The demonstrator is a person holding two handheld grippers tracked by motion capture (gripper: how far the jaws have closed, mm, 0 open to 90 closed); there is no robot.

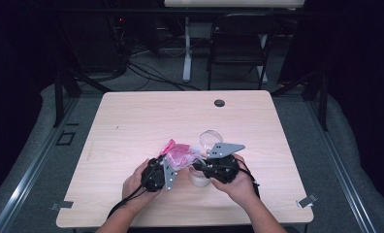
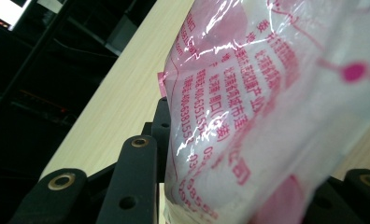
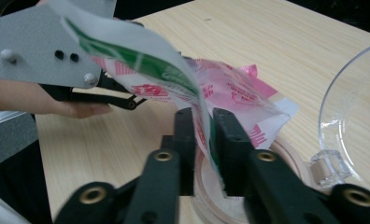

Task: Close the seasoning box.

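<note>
Over the tabletop (image 1: 132, 121), above the jar (image 3: 276, 154), hangs the bag (image 1: 180, 155): light, limp, slick film. Your left tool (image 1: 167, 171) clamps its body; your right tool (image 3: 204, 135), nearly closed, pinches its edge. Grip the seams.

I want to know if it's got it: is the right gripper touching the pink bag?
Touching. In the right gripper view the right gripper has its jaws pinching the pink bag's edge.
</note>
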